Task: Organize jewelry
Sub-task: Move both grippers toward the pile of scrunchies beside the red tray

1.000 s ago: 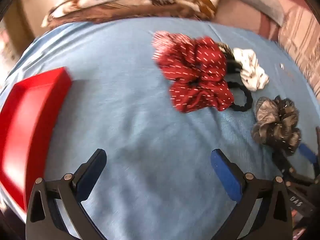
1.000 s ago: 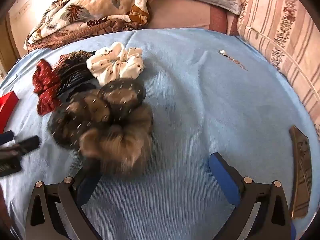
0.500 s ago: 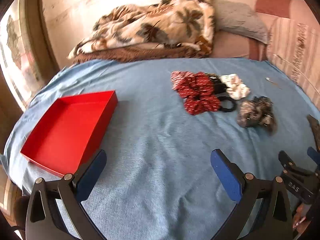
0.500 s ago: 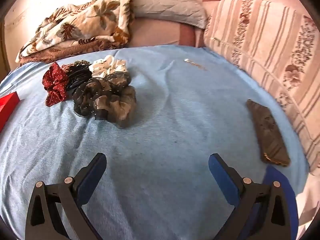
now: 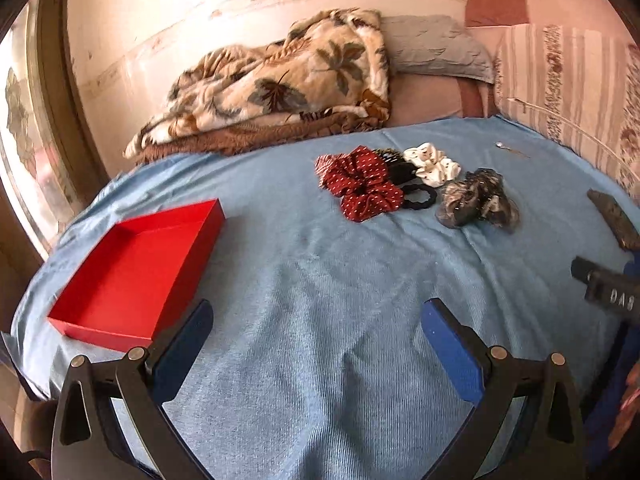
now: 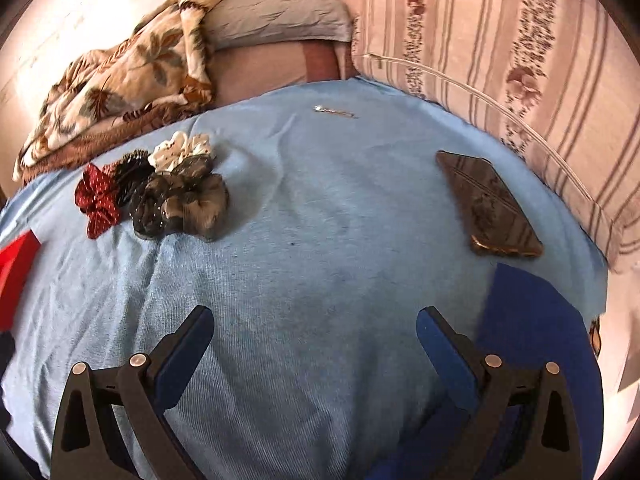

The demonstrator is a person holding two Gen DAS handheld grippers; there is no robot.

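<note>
Red tray point(image 5: 132, 276) long axis slanting away rightward, scrunchies point(image 5: 416, 186) clustered

Warm daylight from the left, walls washed out, strong fisheye bending, slight blur at the edges.

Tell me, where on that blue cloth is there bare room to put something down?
The widest bare stretch lies in front of both open grippers, between the red box and the phone. Another runs between the scrunchie pile and the phone, up to the small silver clip. The crowded spot is that pile, where the red scrunchie, white one and grey one bunch together.
</note>
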